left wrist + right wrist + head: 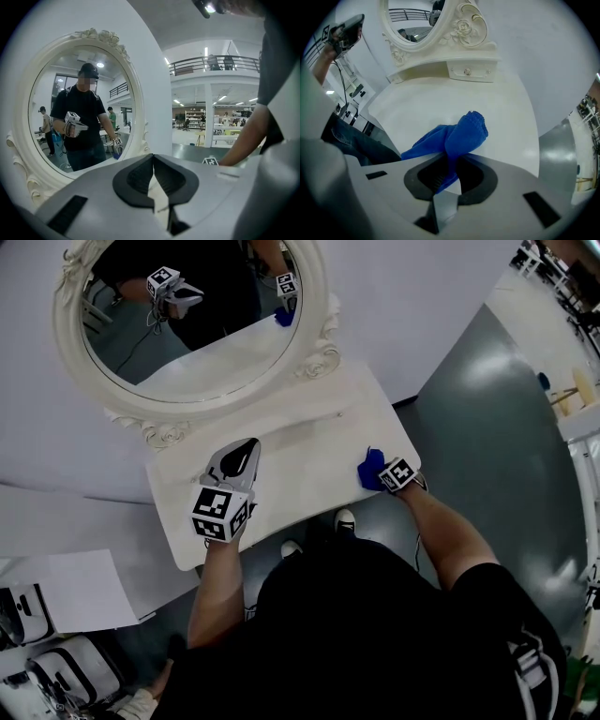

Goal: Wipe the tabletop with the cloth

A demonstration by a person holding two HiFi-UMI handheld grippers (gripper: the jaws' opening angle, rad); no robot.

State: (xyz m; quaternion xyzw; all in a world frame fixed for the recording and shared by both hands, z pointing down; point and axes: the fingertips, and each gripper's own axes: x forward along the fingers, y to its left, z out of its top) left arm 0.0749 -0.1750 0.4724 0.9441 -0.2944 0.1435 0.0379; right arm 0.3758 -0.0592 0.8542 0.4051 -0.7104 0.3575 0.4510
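Observation:
A blue cloth (371, 468) (457, 137) rests bunched on the right end of the white tabletop (300, 460), pinched in my right gripper (382, 472) (451, 165), whose jaws are shut on it. My left gripper (246, 452) hovers over the tabletop's left part, raised and pointing toward the mirror. In the left gripper view its jaws (153, 174) meet at the tips with nothing between them.
An oval mirror with an ornate white frame (319, 352) (136, 93) stands at the back of the table, above a small drawer with a knob (467, 71). A white wall lies behind. Grey floor (506, 427) lies to the right; cases (56, 662) sit on the floor at the left.

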